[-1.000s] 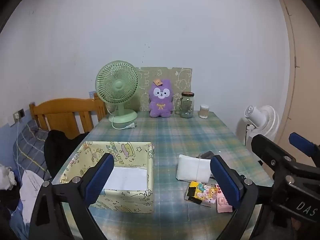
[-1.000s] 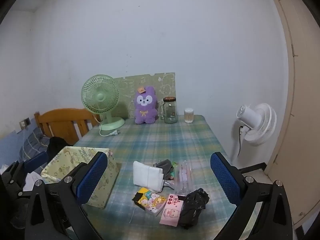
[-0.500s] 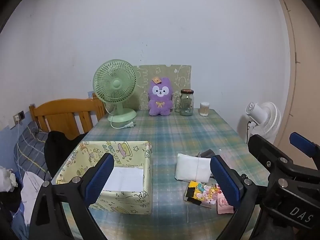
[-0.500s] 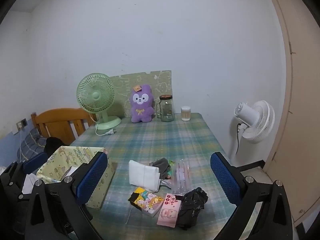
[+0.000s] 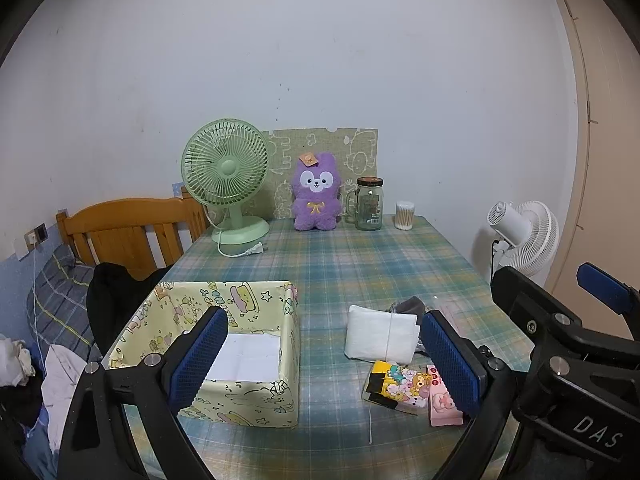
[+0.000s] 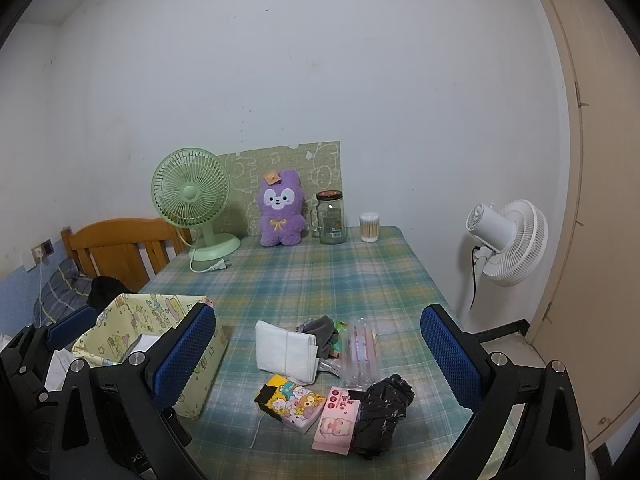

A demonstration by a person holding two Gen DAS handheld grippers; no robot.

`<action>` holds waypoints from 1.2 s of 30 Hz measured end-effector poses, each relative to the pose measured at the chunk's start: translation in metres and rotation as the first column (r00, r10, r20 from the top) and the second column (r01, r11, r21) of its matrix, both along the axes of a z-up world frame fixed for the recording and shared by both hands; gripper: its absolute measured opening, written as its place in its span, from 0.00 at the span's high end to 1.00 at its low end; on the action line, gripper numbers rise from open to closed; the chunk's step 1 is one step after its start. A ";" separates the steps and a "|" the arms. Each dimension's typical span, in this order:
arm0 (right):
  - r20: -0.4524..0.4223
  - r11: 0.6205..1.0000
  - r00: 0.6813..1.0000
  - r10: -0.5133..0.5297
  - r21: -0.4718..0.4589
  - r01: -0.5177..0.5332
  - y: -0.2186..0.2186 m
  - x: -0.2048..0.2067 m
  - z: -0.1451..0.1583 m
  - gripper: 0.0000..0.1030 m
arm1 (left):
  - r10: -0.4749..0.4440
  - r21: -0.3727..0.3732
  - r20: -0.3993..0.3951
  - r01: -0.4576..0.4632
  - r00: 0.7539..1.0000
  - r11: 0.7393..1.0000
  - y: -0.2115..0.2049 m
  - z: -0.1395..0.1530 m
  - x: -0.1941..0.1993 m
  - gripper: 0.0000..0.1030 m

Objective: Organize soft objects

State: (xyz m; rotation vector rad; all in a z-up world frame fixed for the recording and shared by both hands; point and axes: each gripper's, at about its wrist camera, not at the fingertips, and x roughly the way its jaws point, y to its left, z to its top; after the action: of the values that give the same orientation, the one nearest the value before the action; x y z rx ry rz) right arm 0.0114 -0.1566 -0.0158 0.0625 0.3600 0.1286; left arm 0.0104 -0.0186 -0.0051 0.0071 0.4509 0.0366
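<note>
A yellow cartoon-print fabric box point(image 5: 248, 396) point(image 6: 200, 376) stands at the table's near left with white paper inside. A folded white cloth point(image 5: 380, 338) point(image 6: 286, 350) lies mid-table beside a grey cloth point(image 6: 320, 330), a clear tube pack point(image 6: 360, 350), a cartoon tissue pack point(image 5: 400, 386) point(image 6: 294, 400), a pink packet point(image 6: 336, 424) and a crumpled black bag point(image 6: 384, 412). A purple plush point(image 5: 316, 196) point(image 6: 280, 214) sits at the far edge. My left gripper point(image 5: 324, 360) is open and empty above the near edge. My right gripper point(image 6: 316, 360) is open and empty above the pile.
A green desk fan point(image 5: 226, 176), a glass jar point(image 5: 369, 204) and a cotton swab tub point(image 5: 404, 216) stand along the far edge of the plaid table point(image 5: 360, 264). A white floor fan point(image 6: 508, 240) stands right. A wooden chair point(image 5: 132, 232) and clothes are left.
Both grippers have drawn back and risen slightly, so the table and objects sit lower and smaller in view. Both stay open. Nothing on the table has moved.
</note>
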 end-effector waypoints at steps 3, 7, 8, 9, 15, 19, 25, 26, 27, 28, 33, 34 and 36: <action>0.000 1.000 1.000 0.000 0.002 0.000 0.000 0.000 0.000 0.00 | -0.002 0.000 0.000 0.002 1.000 1.000 0.001 0.002 0.000 0.05; 0.001 1.000 1.000 0.000 -0.002 0.000 0.002 0.000 0.001 0.00 | 0.001 0.002 0.003 -0.001 1.000 1.000 0.000 0.001 0.000 0.05; 0.003 1.000 1.000 0.000 0.000 0.000 0.001 0.000 0.001 0.00 | 0.000 0.000 0.002 0.000 1.000 1.000 0.000 0.001 0.000 0.05; 0.005 1.000 1.000 -0.001 -0.001 0.001 0.001 0.000 0.001 0.00 | -0.001 -0.001 0.002 0.001 1.000 1.000 0.000 0.001 0.000 0.05; 0.014 1.000 1.000 -0.003 -0.002 0.003 0.003 -0.003 0.003 0.00 | -0.003 -0.003 0.007 0.003 1.000 1.000 0.000 0.003 -0.002 0.05; 0.016 1.000 1.000 -0.004 -0.001 0.004 0.002 -0.004 0.003 0.00 | -0.003 -0.005 0.008 0.003 1.000 1.000 0.000 0.003 -0.002 0.05; 0.022 1.000 1.000 -0.006 -0.004 0.006 0.002 -0.005 0.004 0.00 | -0.004 -0.006 0.007 0.004 1.000 1.000 -0.002 0.003 -0.001 0.05; 0.024 1.000 1.000 -0.006 -0.005 0.007 0.001 -0.005 0.005 0.00 | -0.001 -0.004 0.005 0.001 1.000 1.000 -0.002 0.003 -0.002 0.05; 0.026 1.000 1.000 -0.006 -0.006 0.007 0.002 -0.006 0.005 0.00 | 0.003 -0.005 0.002 -0.003 1.000 1.000 -0.003 0.003 -0.002 0.05; 0.027 1.000 1.000 -0.007 -0.004 0.007 0.001 -0.006 0.005 0.00 | 0.003 -0.010 -0.002 -0.003 1.000 1.000 -0.003 0.004 -0.001 0.05; 0.029 1.000 1.000 -0.005 0.001 0.005 0.000 -0.006 0.006 0.00 | -0.002 -0.004 -0.009 0.002 1.000 1.000 -0.004 0.004 0.000 0.05; 0.028 1.000 1.000 -0.005 0.003 0.005 0.000 -0.006 0.006 0.00 | -0.003 -0.006 -0.008 0.002 1.000 1.000 -0.005 0.004 0.000 0.05; 0.027 1.000 1.000 -0.004 0.007 0.004 0.000 -0.006 0.006 0.00 | 0.000 -0.008 -0.004 0.000 1.000 1.000 -0.005 0.004 0.000 0.05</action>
State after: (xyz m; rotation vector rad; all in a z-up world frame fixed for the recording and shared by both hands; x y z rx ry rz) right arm 0.0055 -0.1565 -0.0100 0.0678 0.3324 0.1264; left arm 0.0108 -0.0239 -0.0008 -0.0011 0.4555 0.0350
